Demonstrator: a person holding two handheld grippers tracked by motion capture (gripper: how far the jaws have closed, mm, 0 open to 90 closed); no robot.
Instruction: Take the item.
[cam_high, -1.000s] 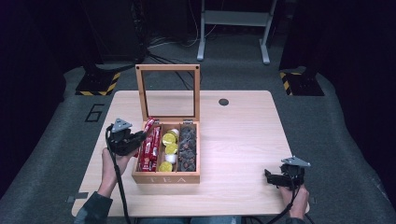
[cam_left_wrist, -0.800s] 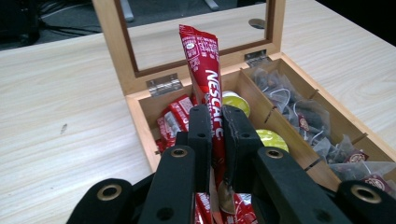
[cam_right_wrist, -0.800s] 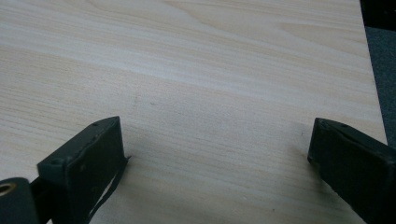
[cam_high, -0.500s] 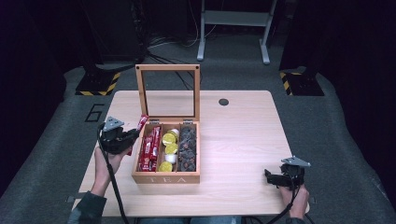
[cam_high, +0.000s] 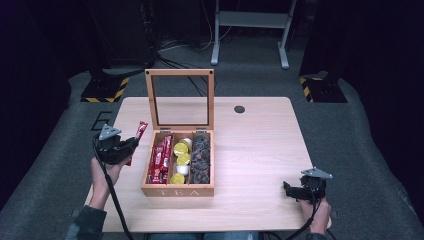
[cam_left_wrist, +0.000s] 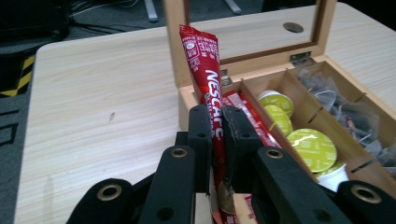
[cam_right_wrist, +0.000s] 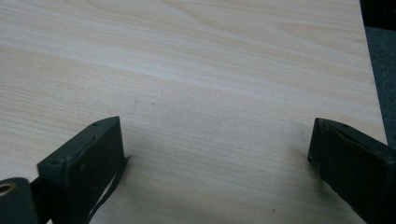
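A wooden tea box (cam_high: 177, 191) stands open on the table, its glass lid (cam_high: 180, 97) upright. Its left compartment holds red coffee sticks (cam_high: 160, 157), the middle one yellow-lidded pods (cam_high: 181, 148), the right one dark tea bags (cam_high: 201, 157). My left gripper (cam_high: 131, 146) hovers just left of the box, shut on a red Nescafe stick (cam_left_wrist: 208, 79) that points up between its jaws. In the left gripper view the box wall (cam_left_wrist: 187, 100) lies right behind the stick. My right gripper (cam_high: 287, 190) rests near the table's front right corner, jaws wide apart over bare wood (cam_right_wrist: 210, 116).
A small dark round cap (cam_high: 239, 109) sits in the tabletop behind the box. Grey carpet surrounds the table (cam_high: 260, 145), with yellow-black striped floor plates (cam_high: 105, 91) at the back left and back right and a metal stand (cam_high: 250, 30) behind.
My left gripper has drawn leftward away from the box, carrying the red stick out past the box's left wall. The right gripper has stayed still.
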